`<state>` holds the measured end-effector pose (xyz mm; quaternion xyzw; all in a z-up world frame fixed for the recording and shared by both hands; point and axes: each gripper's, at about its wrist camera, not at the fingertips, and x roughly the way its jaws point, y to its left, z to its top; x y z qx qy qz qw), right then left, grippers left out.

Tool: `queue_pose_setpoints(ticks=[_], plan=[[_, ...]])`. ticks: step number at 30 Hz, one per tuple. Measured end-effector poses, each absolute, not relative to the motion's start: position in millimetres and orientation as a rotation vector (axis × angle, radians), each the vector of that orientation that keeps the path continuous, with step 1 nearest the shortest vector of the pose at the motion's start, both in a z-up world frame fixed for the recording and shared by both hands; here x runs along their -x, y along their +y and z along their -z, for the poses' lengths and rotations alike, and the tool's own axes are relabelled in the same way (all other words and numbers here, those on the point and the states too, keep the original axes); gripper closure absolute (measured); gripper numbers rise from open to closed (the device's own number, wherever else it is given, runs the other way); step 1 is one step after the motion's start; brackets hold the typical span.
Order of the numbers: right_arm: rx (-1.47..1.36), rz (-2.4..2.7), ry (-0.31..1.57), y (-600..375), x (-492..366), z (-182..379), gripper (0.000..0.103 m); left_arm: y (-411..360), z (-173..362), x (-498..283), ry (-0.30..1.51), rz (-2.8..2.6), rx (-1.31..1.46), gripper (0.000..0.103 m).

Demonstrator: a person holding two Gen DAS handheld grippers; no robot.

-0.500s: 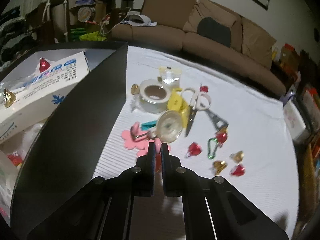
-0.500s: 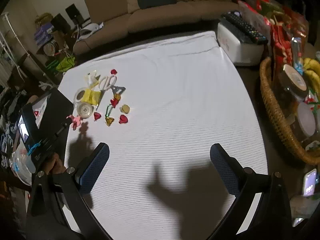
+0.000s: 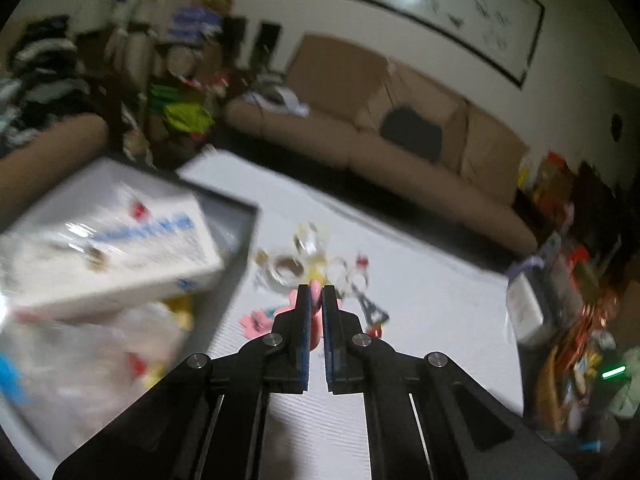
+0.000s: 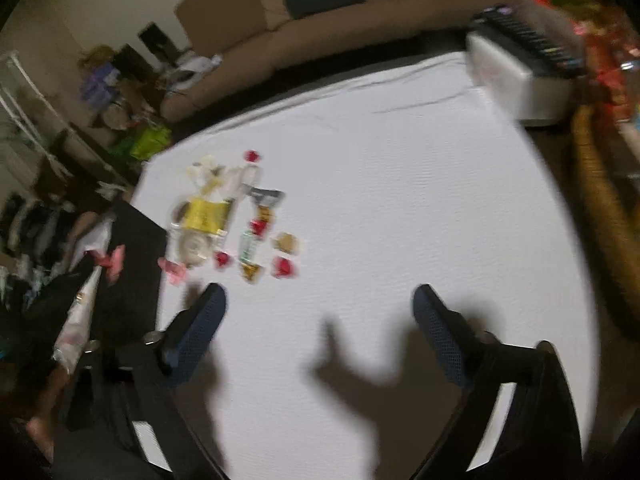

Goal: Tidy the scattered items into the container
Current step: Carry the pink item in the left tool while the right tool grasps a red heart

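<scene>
My left gripper is shut on a pink clip and holds it up in the air near the dark container's edge; the clip also shows in the right wrist view. The container holds a white box and plastic bags. Scattered items lie on the white table: a tape roll, scissors, a yellow packet, a green carabiner, red candies and a pink flower piece. My right gripper is open and empty above the table.
A white box with a remote on it stands at the table's far right corner. A wicker basket sits off the right edge. A brown sofa is behind the table. Clutter fills the left side of the room.
My left gripper has lifted the pink clip up and tilted toward the container. My right gripper has moved forward toward the scattered items, still open. Both views are blurred by motion.
</scene>
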<state>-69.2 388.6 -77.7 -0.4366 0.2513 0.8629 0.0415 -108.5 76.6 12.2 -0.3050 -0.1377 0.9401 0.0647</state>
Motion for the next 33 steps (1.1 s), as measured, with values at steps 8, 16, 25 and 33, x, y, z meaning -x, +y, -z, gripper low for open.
queue_pose_setpoints(ticks=[8, 16, 25, 33], plan=[[1.515, -2.61, 0.876, 371.0, 141.6, 136.6, 0.054, 31.2, -91.4, 61.8, -0.239, -3.173, 0.802, 0.099], [1.647, -2.579, 0.513, 332.5, 176.4, 158.2, 0.06, -20.6, -96.9, 66.2, -0.392, -3.162, 0.831, 0.099], [1.675, -2.547, 0.559, 323.2, 172.3, 163.6, 0.09, -57.9, -95.2, 59.4, -0.419, -3.173, 0.828, 0.099], [1.526, -2.747, 0.964, 332.6, 151.1, 97.5, 0.092, -88.9, -93.6, 51.2, -0.504, -3.17, 0.847, 0.099]])
